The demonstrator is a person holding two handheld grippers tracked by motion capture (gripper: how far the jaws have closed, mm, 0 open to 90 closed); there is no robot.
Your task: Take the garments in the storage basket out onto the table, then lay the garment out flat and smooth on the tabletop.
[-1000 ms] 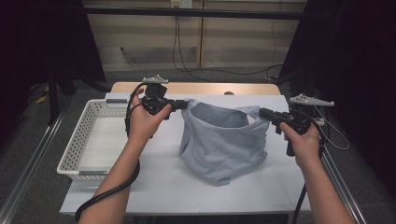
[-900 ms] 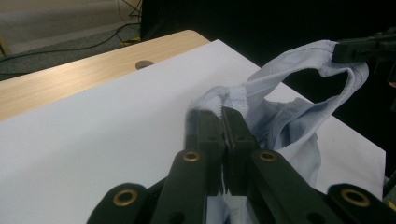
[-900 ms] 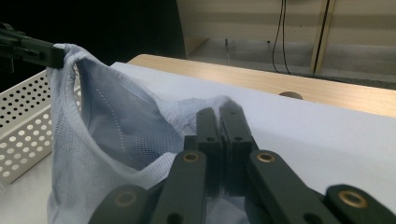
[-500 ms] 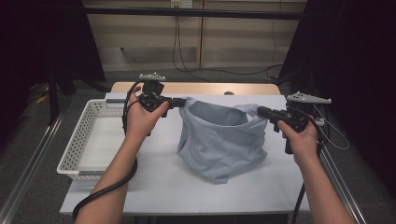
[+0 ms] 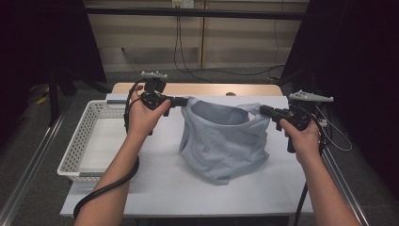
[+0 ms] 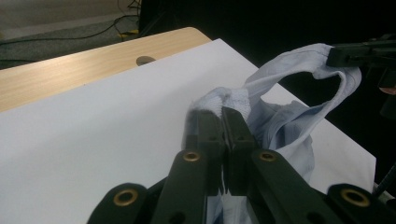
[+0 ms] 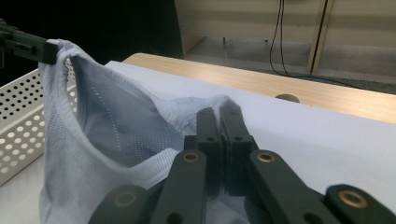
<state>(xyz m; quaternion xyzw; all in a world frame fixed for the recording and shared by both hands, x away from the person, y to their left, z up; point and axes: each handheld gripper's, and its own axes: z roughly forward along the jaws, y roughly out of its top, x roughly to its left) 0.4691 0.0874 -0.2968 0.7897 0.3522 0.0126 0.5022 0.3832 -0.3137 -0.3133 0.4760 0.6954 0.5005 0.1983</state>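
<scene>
here, two tools (image 5: 184, 100) (image 5: 264, 110) clamped on one pale-blue shirt (image 5: 221, 141), one white basket (image 5: 75, 150)

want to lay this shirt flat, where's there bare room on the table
The widest bare patch is the white table top along the near edge, in front of the shirt and right of the basket. A thinner strip runs behind the shirt up to the wooden edge. The middle is crowded: the shirt hangs there between the left gripper and right gripper.
</scene>
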